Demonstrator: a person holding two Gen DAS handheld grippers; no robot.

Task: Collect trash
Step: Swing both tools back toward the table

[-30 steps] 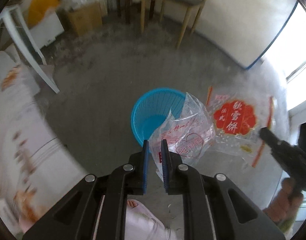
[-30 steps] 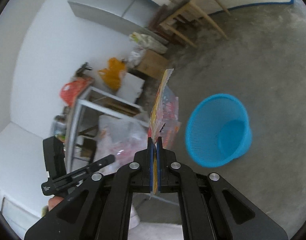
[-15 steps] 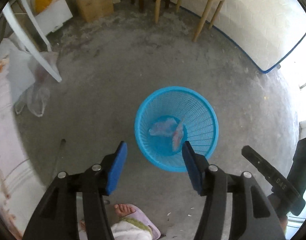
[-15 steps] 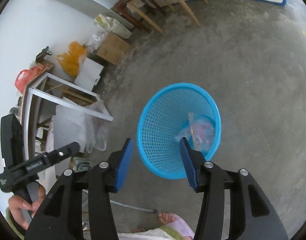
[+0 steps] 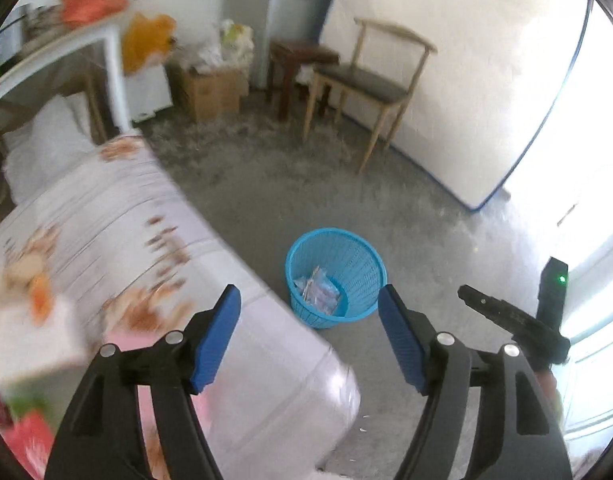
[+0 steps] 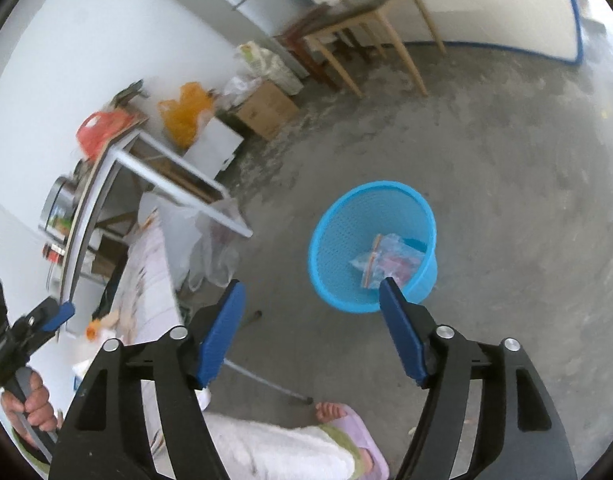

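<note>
left wrist, blue basket on floor, plastic wrappers inside

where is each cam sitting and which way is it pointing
Left wrist: on the left gripper, open, aimed down over a floral-covered table at the blue basket; the right gripper shows at right.
Right wrist: on the right gripper, open, looking down at the floor; the person's foot and the left gripper show.
Shared: the basket, wrappers inside, chair.
</note>
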